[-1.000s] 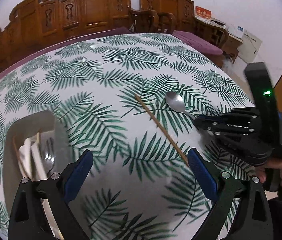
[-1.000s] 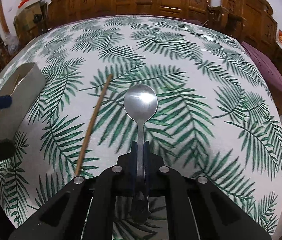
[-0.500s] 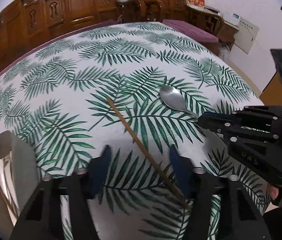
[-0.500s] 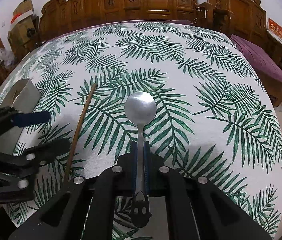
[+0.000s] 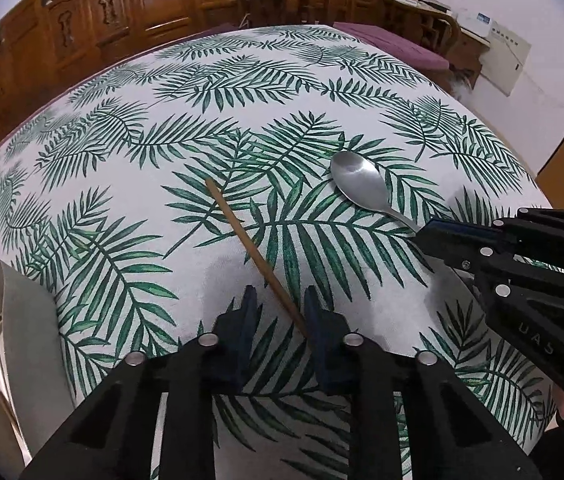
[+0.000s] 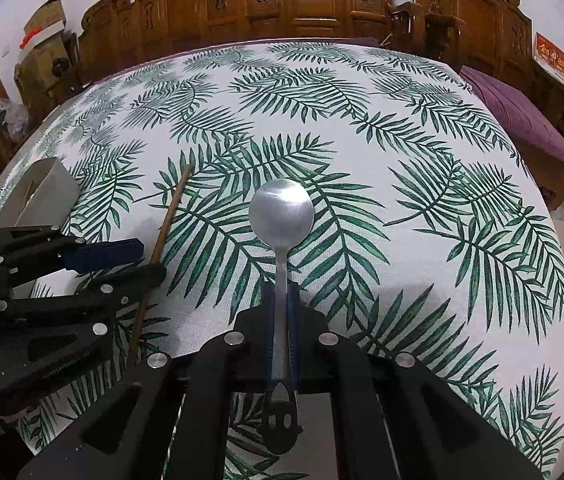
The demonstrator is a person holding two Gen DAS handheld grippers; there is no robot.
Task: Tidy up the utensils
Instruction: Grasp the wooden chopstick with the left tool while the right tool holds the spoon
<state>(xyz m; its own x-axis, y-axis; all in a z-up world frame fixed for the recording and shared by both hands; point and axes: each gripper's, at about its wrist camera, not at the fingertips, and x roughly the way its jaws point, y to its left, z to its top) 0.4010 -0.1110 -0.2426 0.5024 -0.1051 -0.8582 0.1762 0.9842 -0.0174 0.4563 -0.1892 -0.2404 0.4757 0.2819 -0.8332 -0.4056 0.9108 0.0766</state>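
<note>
A brown wooden chopstick (image 5: 249, 244) lies slantwise on the palm-leaf tablecloth. Its near end runs between the blue pads of my left gripper (image 5: 279, 308), whose jaws are closing; the chopstick lies against the right pad and a gap shows on the left. In the right wrist view the left gripper (image 6: 147, 262) straddles the chopstick (image 6: 169, 216). My right gripper (image 6: 280, 292) is shut on the handle of a metal spoon (image 6: 282, 212), whose bowl points away over the cloth. From the left wrist view the spoon (image 5: 358, 184) and the right gripper (image 5: 434, 234) sit on the right.
An open grey box (image 5: 25, 320) with white utensils and a stick inside stands at the near left; the box (image 6: 41, 188) also shows in the right wrist view. Carved wooden chairs (image 6: 302, 4) line the table's far side. The table edge (image 5: 530, 184) drops off on the right.
My left gripper has come forward and down over the chopstick's near end, and its jaws have narrowed from wide apart to close around it. The right gripper keeps its hold on the spoon.
</note>
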